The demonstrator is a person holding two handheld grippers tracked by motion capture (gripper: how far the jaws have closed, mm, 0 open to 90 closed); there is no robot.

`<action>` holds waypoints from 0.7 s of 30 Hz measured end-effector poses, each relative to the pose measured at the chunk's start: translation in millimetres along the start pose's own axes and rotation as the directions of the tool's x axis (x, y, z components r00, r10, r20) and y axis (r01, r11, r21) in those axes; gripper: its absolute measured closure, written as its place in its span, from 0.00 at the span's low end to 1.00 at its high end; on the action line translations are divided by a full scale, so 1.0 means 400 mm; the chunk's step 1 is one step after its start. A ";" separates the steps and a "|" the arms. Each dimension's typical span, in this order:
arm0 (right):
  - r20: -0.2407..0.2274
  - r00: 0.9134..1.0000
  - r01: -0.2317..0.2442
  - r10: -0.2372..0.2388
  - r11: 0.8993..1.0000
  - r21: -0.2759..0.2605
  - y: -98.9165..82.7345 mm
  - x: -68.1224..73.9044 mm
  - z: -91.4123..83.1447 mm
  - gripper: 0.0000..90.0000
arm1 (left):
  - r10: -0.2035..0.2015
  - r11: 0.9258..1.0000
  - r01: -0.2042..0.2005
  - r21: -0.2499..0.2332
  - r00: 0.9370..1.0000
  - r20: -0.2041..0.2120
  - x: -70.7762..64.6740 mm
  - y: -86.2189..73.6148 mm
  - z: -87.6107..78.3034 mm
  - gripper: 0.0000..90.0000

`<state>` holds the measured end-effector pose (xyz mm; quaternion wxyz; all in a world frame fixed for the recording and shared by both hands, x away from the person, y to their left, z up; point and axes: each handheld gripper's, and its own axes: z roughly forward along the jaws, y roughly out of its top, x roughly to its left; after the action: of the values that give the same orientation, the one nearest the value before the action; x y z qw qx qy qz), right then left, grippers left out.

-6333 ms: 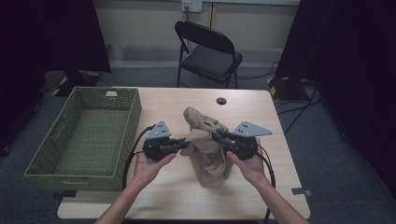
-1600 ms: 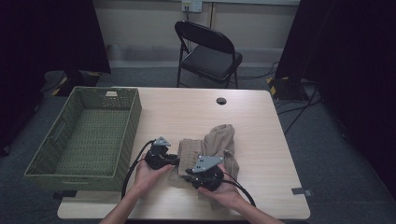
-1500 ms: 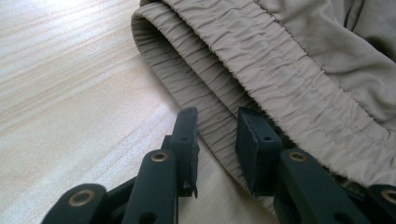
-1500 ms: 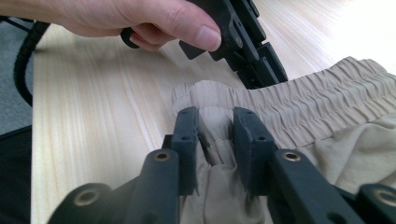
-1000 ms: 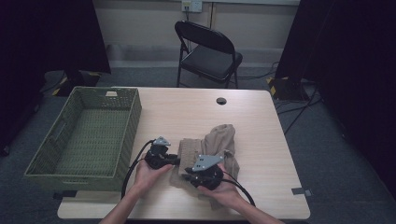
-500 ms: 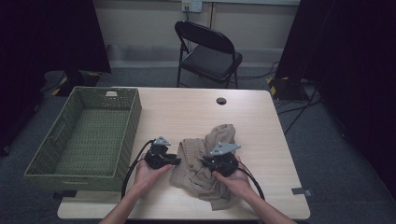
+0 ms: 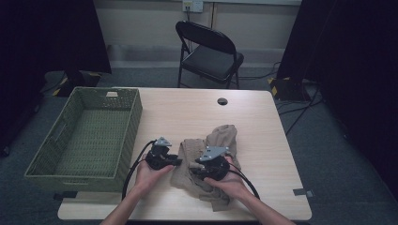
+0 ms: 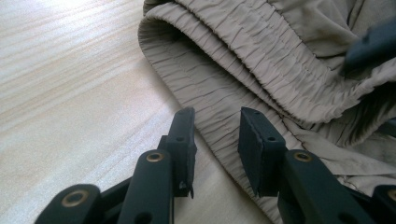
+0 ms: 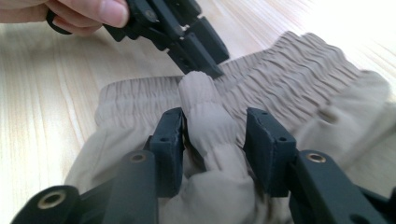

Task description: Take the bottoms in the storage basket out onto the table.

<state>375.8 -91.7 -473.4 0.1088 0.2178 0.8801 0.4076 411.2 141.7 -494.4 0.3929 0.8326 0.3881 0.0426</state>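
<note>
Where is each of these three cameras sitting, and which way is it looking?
High view: above the person's side, looking forward and down at the table, basket and chair; both forearms and hands show.
Left gripper view: rides the left gripper, looking along its jaws at the garment edge.
Right gripper view: rides the right gripper, a cloth fold between its jaws; the other hand's fingertips show.
All share the garment and wooden tabletop.

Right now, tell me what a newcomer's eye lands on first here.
The crumpled tan garment near the table's front edge, with the left gripper and the right gripper working its gathered waistband. A fold of it stands between the right gripper's jaws. Left of it sits a green woven basket.
</note>
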 end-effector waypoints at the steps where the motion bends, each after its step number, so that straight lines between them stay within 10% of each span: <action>1: 0.006 1.000 0.006 -0.006 1.000 0.002 0.000 0.003 0.002 0.78 | 0.000 1.000 0.000 -0.001 1.000 0.000 0.000 0.000 0.000 0.74; 11: 0.106 0.990 -0.076 0.094 0.983 -0.167 0.022 -0.053 -0.102 0.85 | 0.017 1.000 -0.017 0.010 1.000 -0.016 0.001 0.001 -0.002 0.73; 21: 0.252 0.940 -0.191 0.230 0.967 -0.169 -0.049 -0.189 -0.142 0.86 | 0.019 1.000 -0.019 0.004 1.000 -0.025 -0.002 0.002 0.001 0.73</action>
<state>415.6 -176.8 -450.7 0.1986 0.3561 0.7972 0.4452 411.2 140.5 -493.9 0.3858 0.8364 0.3853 0.0560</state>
